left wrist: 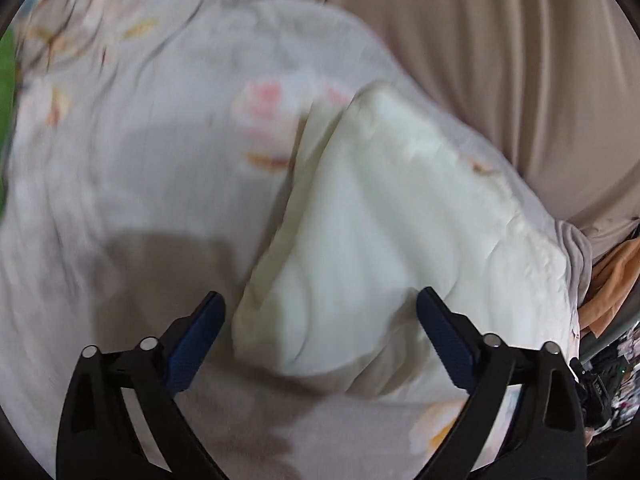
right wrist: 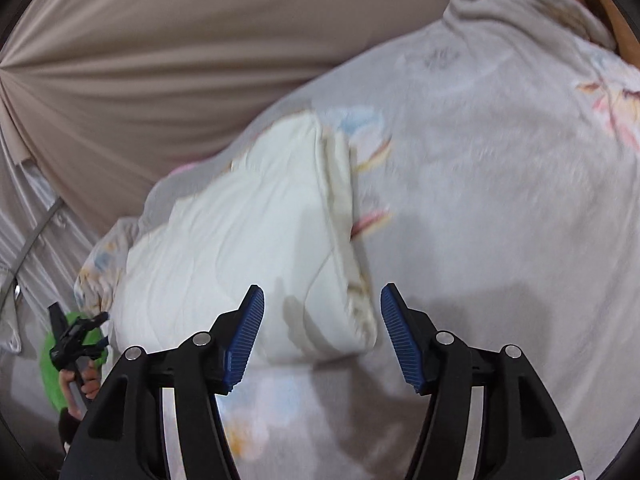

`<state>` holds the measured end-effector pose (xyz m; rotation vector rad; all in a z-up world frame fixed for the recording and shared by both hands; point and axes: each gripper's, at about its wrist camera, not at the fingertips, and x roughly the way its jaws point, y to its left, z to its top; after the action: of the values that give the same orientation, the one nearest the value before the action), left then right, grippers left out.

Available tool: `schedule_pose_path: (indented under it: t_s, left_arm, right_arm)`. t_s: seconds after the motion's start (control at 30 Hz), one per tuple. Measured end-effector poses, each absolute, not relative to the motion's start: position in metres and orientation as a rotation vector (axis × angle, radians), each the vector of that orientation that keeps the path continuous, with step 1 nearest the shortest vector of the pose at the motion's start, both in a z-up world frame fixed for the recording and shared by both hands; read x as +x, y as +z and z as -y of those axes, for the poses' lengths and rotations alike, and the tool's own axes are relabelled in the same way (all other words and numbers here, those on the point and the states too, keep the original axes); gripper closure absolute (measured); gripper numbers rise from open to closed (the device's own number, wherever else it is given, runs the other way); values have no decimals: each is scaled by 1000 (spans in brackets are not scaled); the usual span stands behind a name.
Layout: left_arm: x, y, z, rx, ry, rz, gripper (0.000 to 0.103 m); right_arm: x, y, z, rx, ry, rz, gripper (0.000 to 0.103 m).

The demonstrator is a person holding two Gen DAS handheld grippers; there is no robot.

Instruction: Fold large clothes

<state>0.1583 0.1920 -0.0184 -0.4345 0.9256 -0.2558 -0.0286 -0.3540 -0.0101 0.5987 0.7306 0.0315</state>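
Quilt (left wrist: 132,168): pale grey, faded flower print in pink, orange, blue; one corner turned back, showing cream quilted lining (left wrist: 384,216). Blurred in both views. It lies spread over a beige ribbed sheet (left wrist: 500,60), which fills the far side. Orange cloth (left wrist: 616,280) at the quilt's edge. Left gripper (left wrist: 320,308) jaws wide apart, hovering above the cream fold, holding nothing. Right gripper (right wrist: 322,300) likewise parted, empty. No readable writing

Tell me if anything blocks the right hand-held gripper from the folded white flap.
Nothing visible does. The right hand-held gripper is open, with the white flap of the floral quilt directly ahead between its fingers.
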Motion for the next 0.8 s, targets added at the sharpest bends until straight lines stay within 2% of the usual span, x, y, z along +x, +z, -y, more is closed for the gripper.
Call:
schedule_pose_path:
  t_s: [0.07,0.13,0.17,0.2,0.23,0.33,0.43,0.6,0.7,0.77,0.8]
  left_arm:
    - [154,-28,-193,-492,-285,-936,23]
    - [150,-20,-191,-493,-306,-931,48]
    - [147,-15,-191,-483,-297,-926,55]
    - [145,-9,-192,-468,-293,-920,72]
    - [141,-2,-194,-455,-305,-917,80]
    - [126,9,-199,-425,-328,-925,87]
    - [101,11,-198,-383,-351,-957,88]
    - [52,-8,-211,-356,-334,-1068,87]
    - [31,0,-222,-302,-247,-1054,87]
    - [23,27,-224,-273,-217,-942,69]
    - [24,38,-224,-282,-232,-902,44]
  right_arm:
    - [-20,-13,342,573,23,-762,46]
    - [-17,-9,333,528,-2,-773,80]
    - [-21,-5,333,531,3,-765,86]
    - [-26,1,334,543,3,-746,92]
    - [-32,6,336,548,0,-730,95]
    - [-60,22,342,551,-20,-679,96]
    - [-90,22,343,565,-37,-683,97]
    - [-140,-13,341,605,-69,-792,97]
    - [-154,-19,336,553,-69,-821,92]
    - [-155,-8,342,552,-84,-788,88]
    - [-153,5,347,568,-81,-739,87]
